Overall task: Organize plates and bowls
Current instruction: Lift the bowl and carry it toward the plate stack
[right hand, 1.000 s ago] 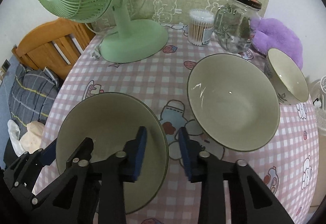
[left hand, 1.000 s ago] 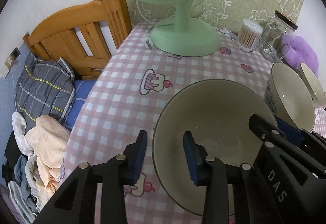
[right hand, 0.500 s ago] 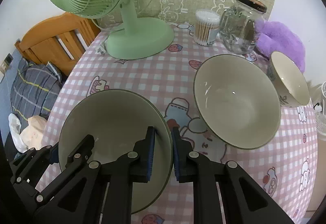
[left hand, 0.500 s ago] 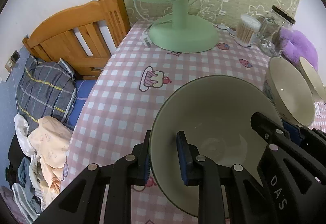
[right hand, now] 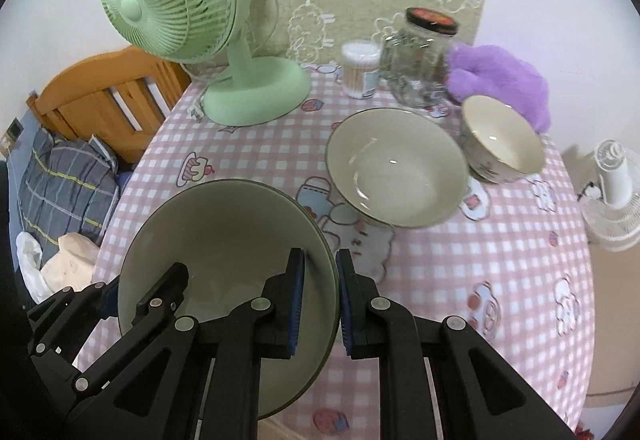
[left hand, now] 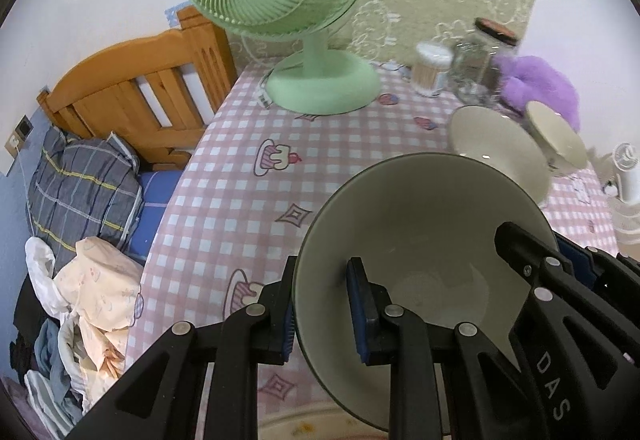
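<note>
Reading the only clear writing, the white letters "DAS" stood on the black arm of the right gripper, at 4 o'clock in the left wrist view. The label on the cotton swab tub was too small to read.

Both grippers held one big green-grey bowl. It was empty. The left gripper had its fingers closed on the bowl's left rim, one blue pad inside and one outside. The left gripper's jaws had just been closing, with the rim between them. The right gripper had its fingers pinched shut on the bowl's right rim, and those jaws had just been closing on it too. In the right wrist view the held bowl sat at 7 o'clock, above the pink checked counter.

A second big bowl stood on the counter at 1 o'clock from the held bowl. It was empty too. A small white bowl stood just beside it, at 3 o'clock from it, and nothing showed inside.

A glass jar with a dark lid stood at 12 o'clock, looking mostly clear. The tub beside it was full of cotton swabs. A green fan stood at 10 o'clock, and a purple fluffy thing lay at 2 o'clock.
</note>
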{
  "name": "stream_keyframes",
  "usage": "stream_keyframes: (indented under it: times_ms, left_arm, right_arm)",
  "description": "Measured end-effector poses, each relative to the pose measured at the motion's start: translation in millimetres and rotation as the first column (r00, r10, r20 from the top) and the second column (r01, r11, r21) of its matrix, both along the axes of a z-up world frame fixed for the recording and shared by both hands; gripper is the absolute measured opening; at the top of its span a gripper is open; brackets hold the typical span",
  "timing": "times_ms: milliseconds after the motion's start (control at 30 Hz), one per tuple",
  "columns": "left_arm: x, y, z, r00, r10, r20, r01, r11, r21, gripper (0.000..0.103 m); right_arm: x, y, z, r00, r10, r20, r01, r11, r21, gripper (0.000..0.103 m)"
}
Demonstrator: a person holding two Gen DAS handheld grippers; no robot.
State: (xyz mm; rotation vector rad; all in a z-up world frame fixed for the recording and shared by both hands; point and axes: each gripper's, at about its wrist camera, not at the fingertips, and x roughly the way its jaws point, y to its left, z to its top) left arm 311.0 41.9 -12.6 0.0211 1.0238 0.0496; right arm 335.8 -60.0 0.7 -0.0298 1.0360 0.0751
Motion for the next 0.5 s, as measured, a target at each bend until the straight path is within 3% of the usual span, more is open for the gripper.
stream_keyframes:
  times_ms: [500]
  left_arm:
    - [-76.6,-55.4,29.8,0.980,-0.191,0.054,0.192,0.981,-0.022,0.021]
  right_arm:
    - [-98.6,-55.0,41.2,0.980,-0.189,0.055,0.190,0.982,-0.005,0.019]
